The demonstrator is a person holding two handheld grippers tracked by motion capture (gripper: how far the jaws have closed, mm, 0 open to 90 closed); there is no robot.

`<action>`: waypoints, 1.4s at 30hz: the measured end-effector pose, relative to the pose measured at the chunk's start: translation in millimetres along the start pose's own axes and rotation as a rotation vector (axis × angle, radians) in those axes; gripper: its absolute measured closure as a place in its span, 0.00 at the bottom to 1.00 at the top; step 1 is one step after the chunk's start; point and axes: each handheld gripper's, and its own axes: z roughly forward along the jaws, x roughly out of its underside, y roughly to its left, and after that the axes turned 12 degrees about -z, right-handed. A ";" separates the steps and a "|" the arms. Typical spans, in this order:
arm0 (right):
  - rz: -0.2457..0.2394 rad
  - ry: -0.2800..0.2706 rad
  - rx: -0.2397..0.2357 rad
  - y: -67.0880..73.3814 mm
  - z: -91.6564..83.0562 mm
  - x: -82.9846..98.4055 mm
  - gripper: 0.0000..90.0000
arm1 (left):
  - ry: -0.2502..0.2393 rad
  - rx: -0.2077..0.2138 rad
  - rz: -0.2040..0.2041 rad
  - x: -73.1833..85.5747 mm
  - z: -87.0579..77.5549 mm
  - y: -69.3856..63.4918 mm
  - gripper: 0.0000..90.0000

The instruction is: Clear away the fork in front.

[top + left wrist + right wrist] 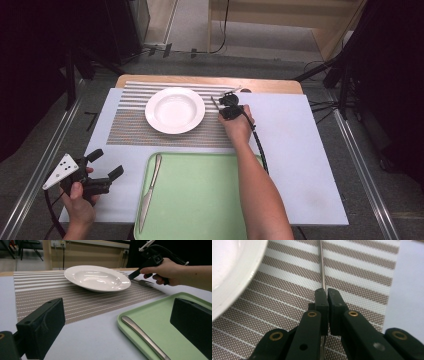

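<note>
**Fork going down beside the plate**

A striped placemat [150, 131] bears the white plate [175, 110], the landmark here. Nearer the person than the plate sits a green tray [200, 200] with a table knife [150, 192] inside. Right of the plate, the right gripper [223, 105] pinches the fork [145, 283] by its handle, tines on the mat. Well left of the tray, the left gripper [107, 167] hangs with jaws apart, empty. Judged next: release the fork, then fetch the knife.

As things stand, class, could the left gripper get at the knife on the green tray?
Probably yes. The left gripper has its jaws open and empty, just left of the tray, and the knife lies along the tray's near-left side with nothing between them. The right gripper is busy holding the fork.
</note>
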 end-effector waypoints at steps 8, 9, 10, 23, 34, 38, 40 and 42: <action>-0.016 0.013 0.031 5.3 2.9 0.0 0.96 | 0.014 0.011 -0.005 0.0 3.6 -0.2 0.00; -0.010 0.001 0.038 5.1 2.5 0.8 0.96 | 0.017 0.011 -0.003 0.2 4.0 -0.7 0.00; -0.015 -0.018 0.047 4.1 1.6 1.8 0.96 | 0.020 0.012 0.002 0.2 4.3 -1.3 0.00; 0.011 -0.148 -0.009 -3.7 -25.4 22.3 0.96 | 0.042 0.040 0.023 0.5 12.6 -15.2 0.00; 0.021 -0.257 -0.034 -6.5 -53.0 40.6 0.96 | 0.069 0.080 0.066 -2.1 28.0 -37.7 0.00; 0.011 -0.277 -0.050 -4.3 -62.5 48.1 0.96 | 0.071 0.091 0.075 -4.3 35.0 -42.7 0.00; 0.001 -0.290 -0.050 -3.0 -67.9 52.0 0.96 | 0.075 0.092 0.079 -5.6 36.9 -45.0 0.00; -0.003 -0.302 -0.064 -1.9 -73.0 55.6 0.96 | 0.075 0.095 0.086 -6.8 39.7 -48.8 0.00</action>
